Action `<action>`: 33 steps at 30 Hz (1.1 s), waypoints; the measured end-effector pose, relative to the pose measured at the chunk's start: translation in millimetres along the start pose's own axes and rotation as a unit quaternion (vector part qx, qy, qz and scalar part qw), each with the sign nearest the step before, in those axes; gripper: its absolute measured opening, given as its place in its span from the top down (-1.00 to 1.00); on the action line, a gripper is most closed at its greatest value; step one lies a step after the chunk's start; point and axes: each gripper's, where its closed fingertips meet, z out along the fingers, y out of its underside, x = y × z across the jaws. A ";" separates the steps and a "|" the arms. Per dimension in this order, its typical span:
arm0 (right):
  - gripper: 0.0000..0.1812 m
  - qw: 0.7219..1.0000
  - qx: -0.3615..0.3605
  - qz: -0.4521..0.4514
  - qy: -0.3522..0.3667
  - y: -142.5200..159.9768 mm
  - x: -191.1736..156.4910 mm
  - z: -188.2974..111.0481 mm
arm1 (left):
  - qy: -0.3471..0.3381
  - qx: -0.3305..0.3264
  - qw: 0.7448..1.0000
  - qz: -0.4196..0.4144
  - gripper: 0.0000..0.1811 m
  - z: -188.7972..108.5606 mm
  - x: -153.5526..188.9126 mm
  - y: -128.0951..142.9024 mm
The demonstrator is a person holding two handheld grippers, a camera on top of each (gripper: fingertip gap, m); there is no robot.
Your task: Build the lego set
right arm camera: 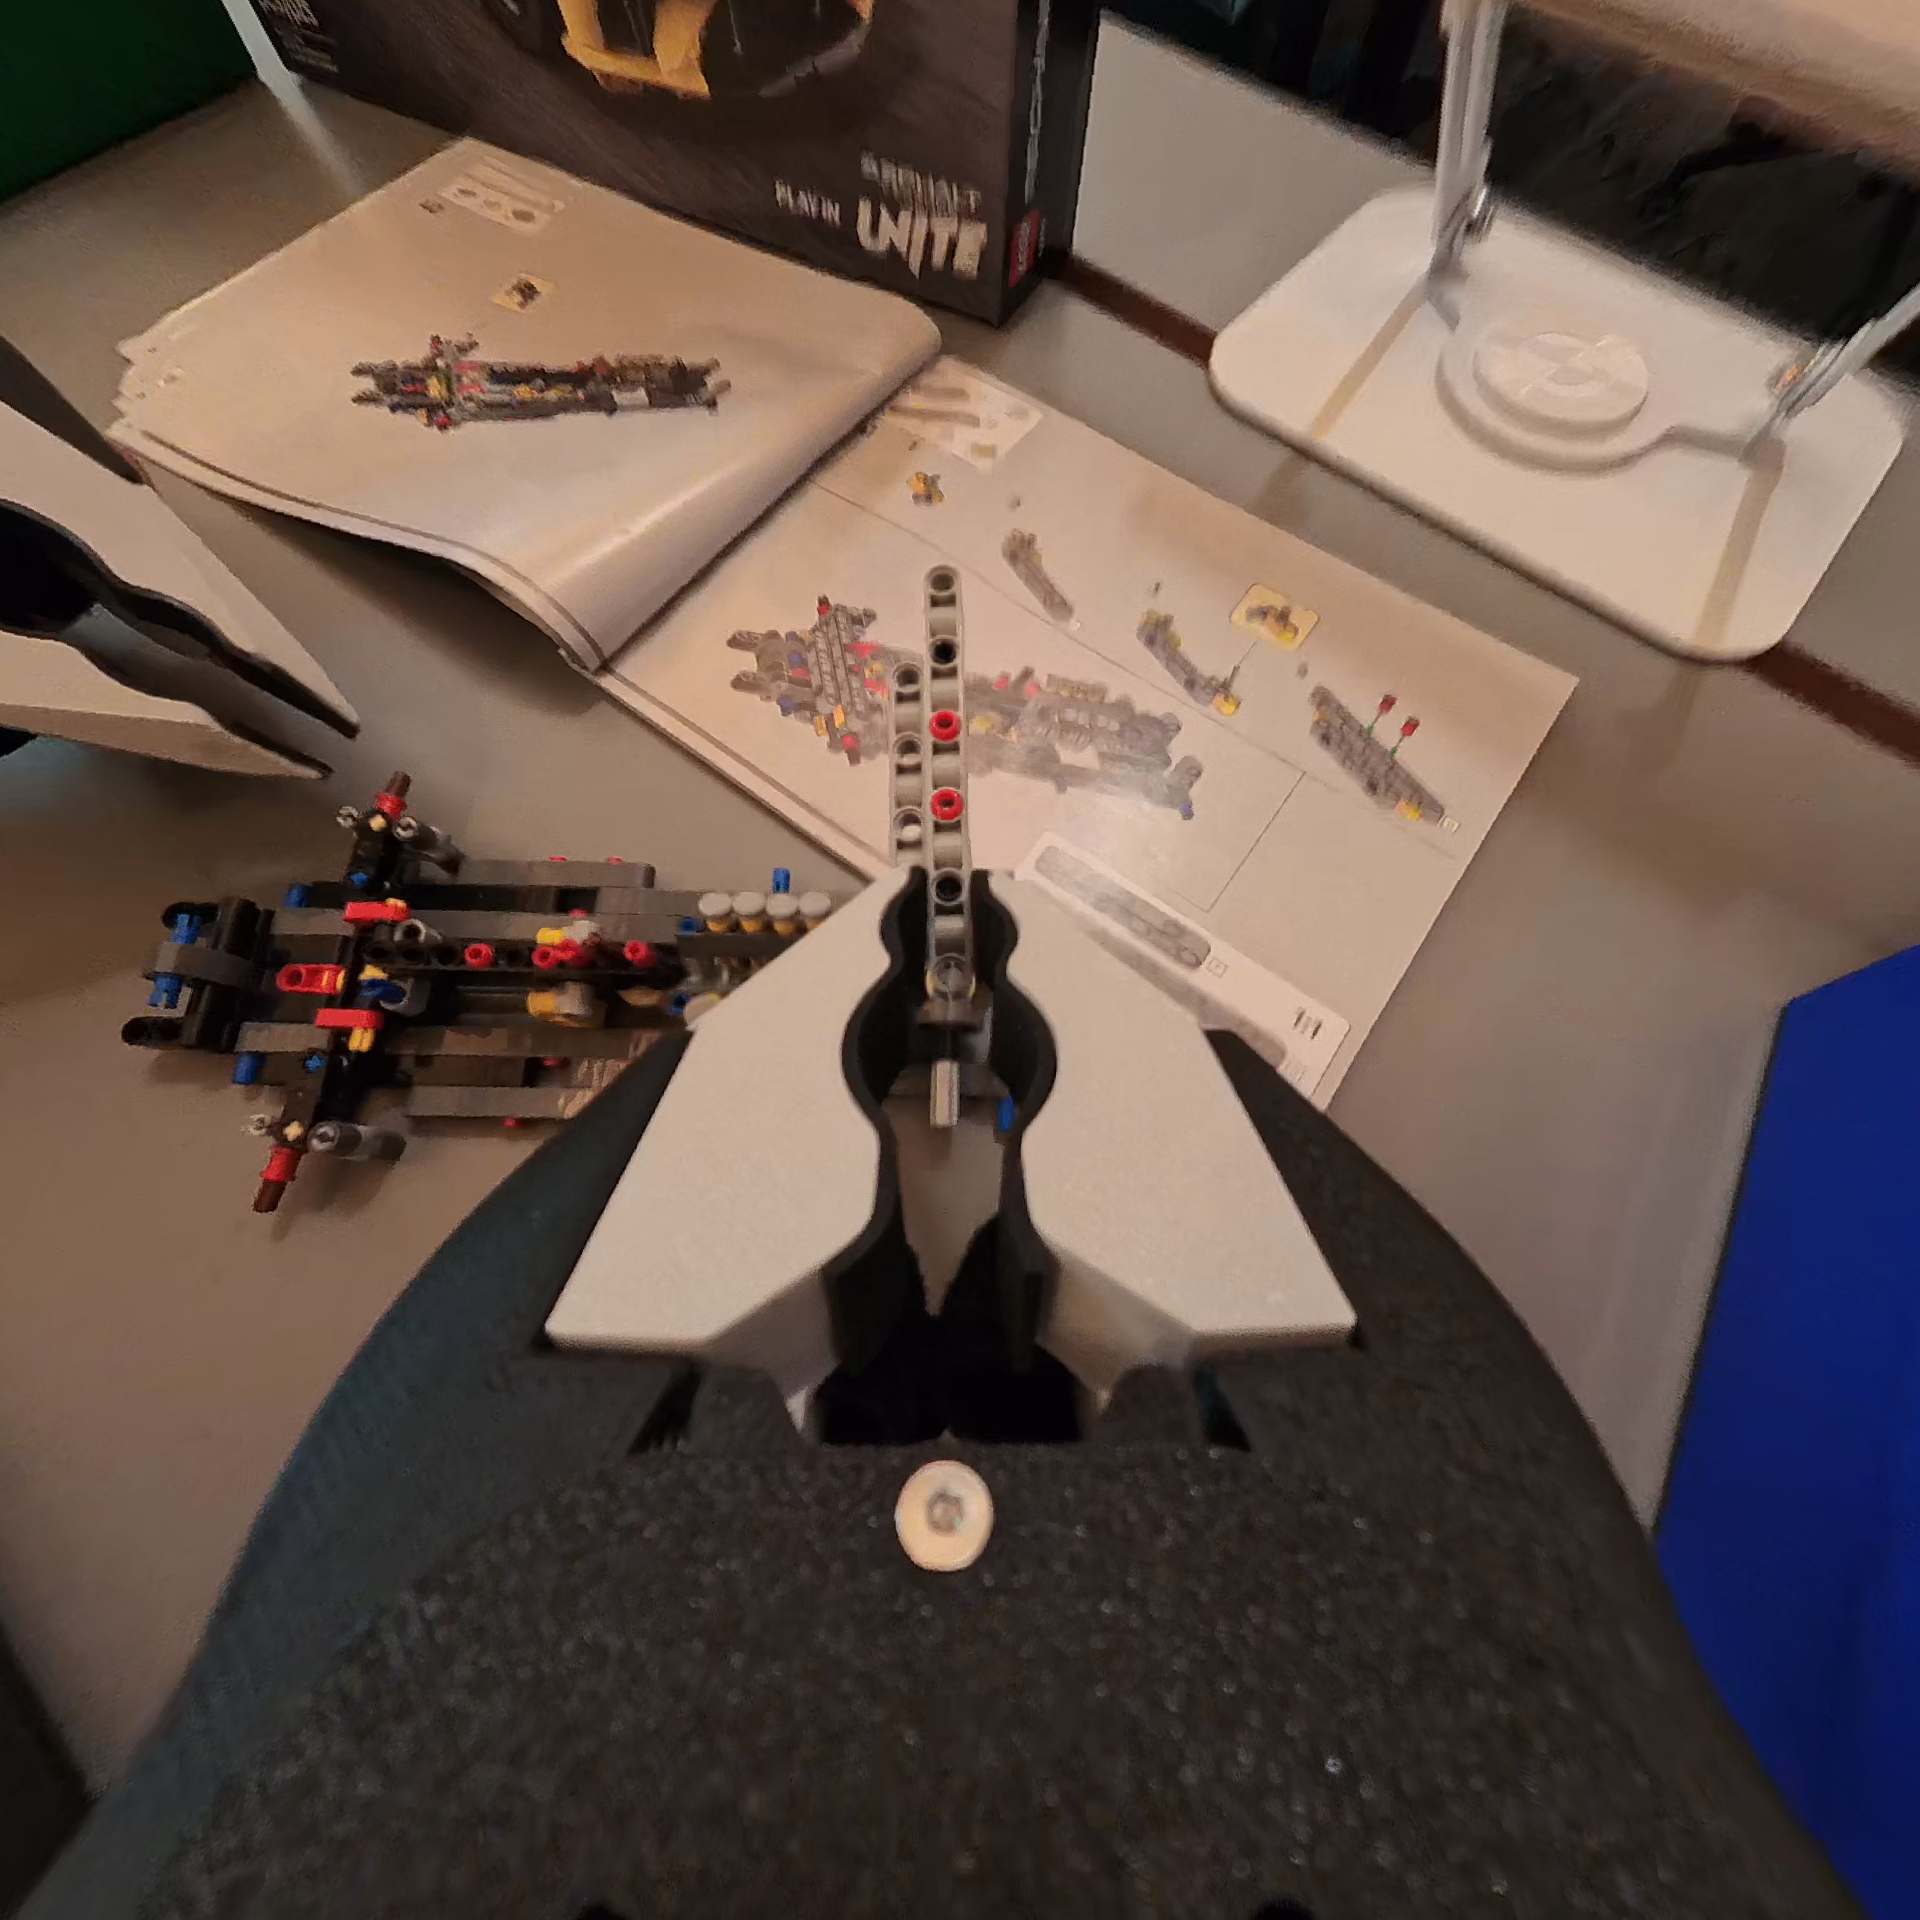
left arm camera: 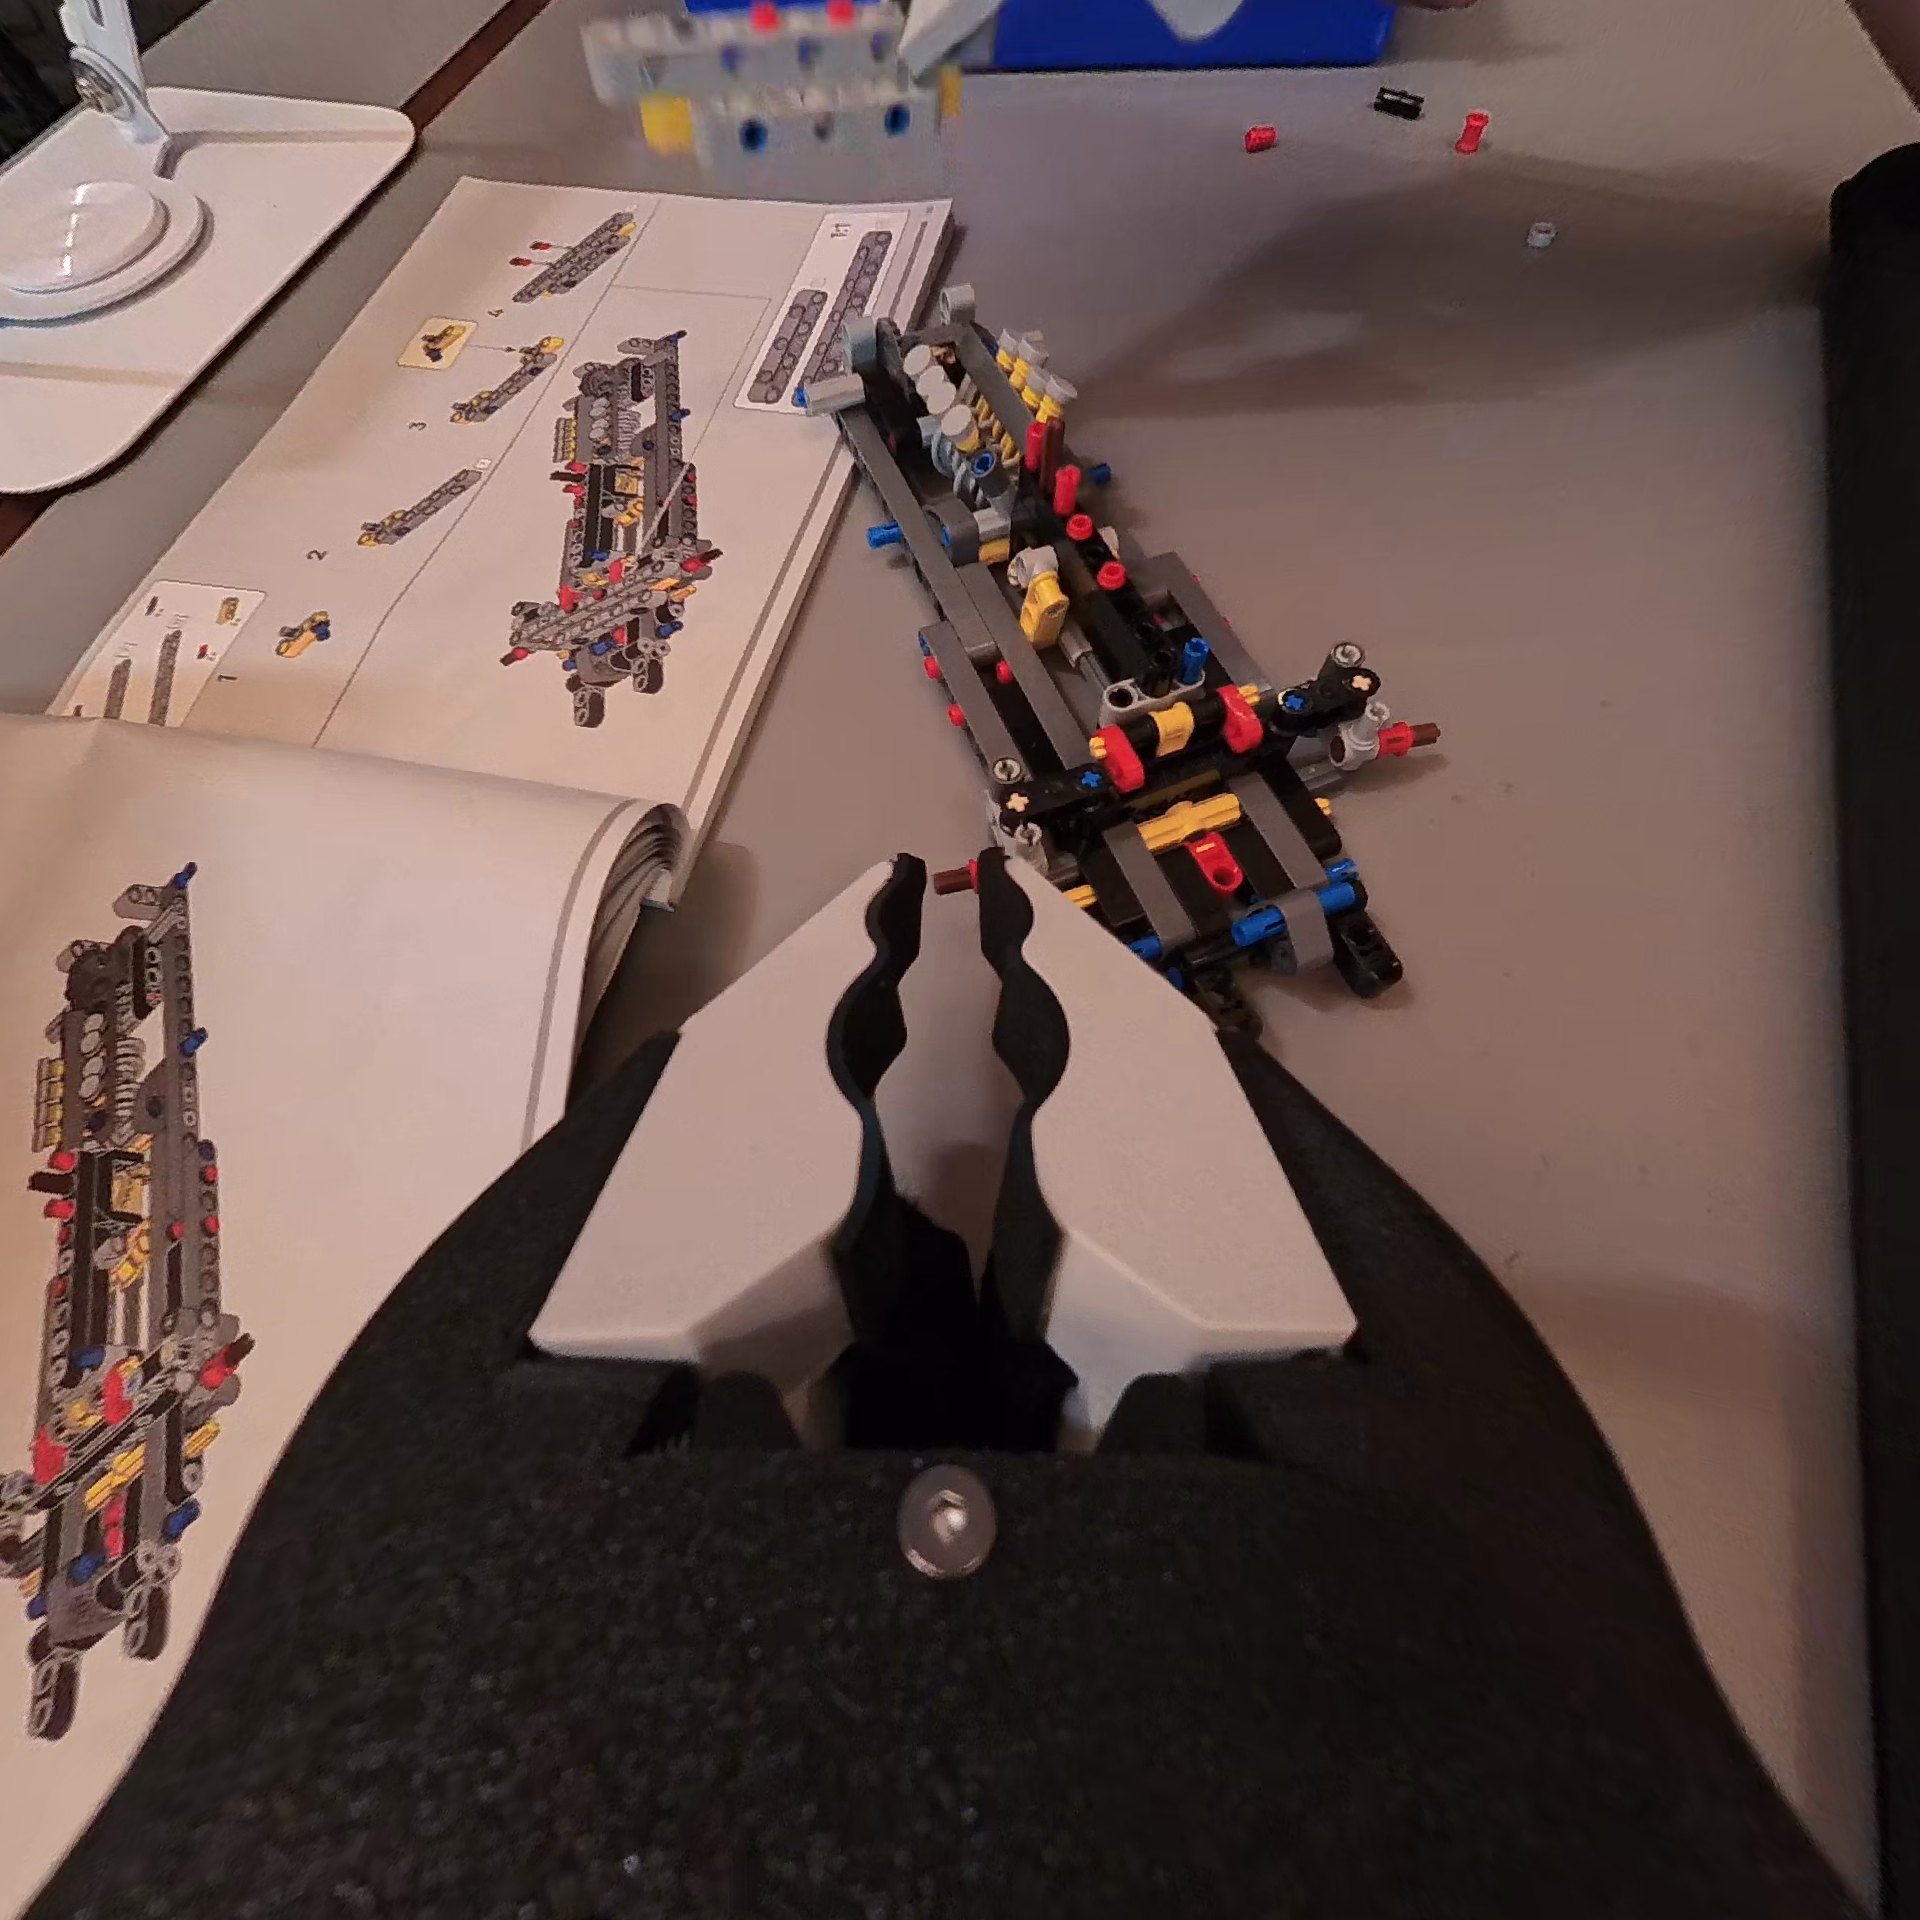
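The long black and grey chassis (left arm camera: pixel 1101 665) lies on the grey table, studded with red, blue and yellow pins; it also shows in the right wrist view (right arm camera: pixel 416 987). My left gripper (left arm camera: pixel 948 875) is narrowly open at the chassis's near end. A brown and red axle end (left arm camera: pixel 954 881) sits in the gap at its tips, with no clear grip on it. My right gripper (right arm camera: pixel 943 894) is shut on a light grey beam assembly (right arm camera: pixel 940 727) with two red pins, held above the open instruction booklet (right arm camera: pixel 1039 644). The assembly appears blurred in the left wrist view (left arm camera: pixel 769 99).
The booklet (left arm camera: pixel 436 499) lies left of the chassis. A dark set box (right arm camera: pixel 727 125) and a white stand base (right arm camera: pixel 1538 436) stand behind it. A blue bin (right arm camera: pixel 1808 1351) is at the right. Loose red (left arm camera: pixel 1470 130), black (left arm camera: pixel 1397 102) and grey (left arm camera: pixel 1541 235) pieces lie beyond the chassis. Left tips to right tips: about 20 cm.
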 end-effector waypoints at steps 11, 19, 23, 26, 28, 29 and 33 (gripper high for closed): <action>0.93 0.992 0.121 0.003 -0.040 -30.7 -52.8 -5.2 | -0.012 0.023 0.996 -0.089 0.93 -10.0 -26.3 1.1; 0.93 0.992 0.082 0.072 -0.064 15.5 -130.0 -5.1 | 0.111 0.086 0.944 -0.300 0.77 -17.4 -19.3 -17.2; 0.93 0.993 0.034 0.090 -0.070 29.0 -155.3 1.7 | 0.126 0.069 0.929 -0.340 0.68 -10.9 -15.6 -11.8; 0.93 0.993 0.009 0.095 -0.070 27.8 -163.1 1.6 | 0.115 0.045 0.932 -0.342 0.66 -4.6 -12.8 -4.1; 0.93 0.996 -0.033 0.069 -0.053 36.0 -160.6 5.4 | 0.123 0.040 0.924 -0.359 0.61 -1.3 -9.8 -3.0; 0.93 0.995 -0.053 0.061 -0.051 40.7 -160.2 7.3 | 0.127 0.039 0.920 -0.369 0.59 0.0 -8.8 -3.1; 0.93 0.994 -0.068 0.064 -0.059 42.7 -161.3 10.8 | 0.131 0.038 0.917 -0.374 0.58 3.5 -5.0 -4.5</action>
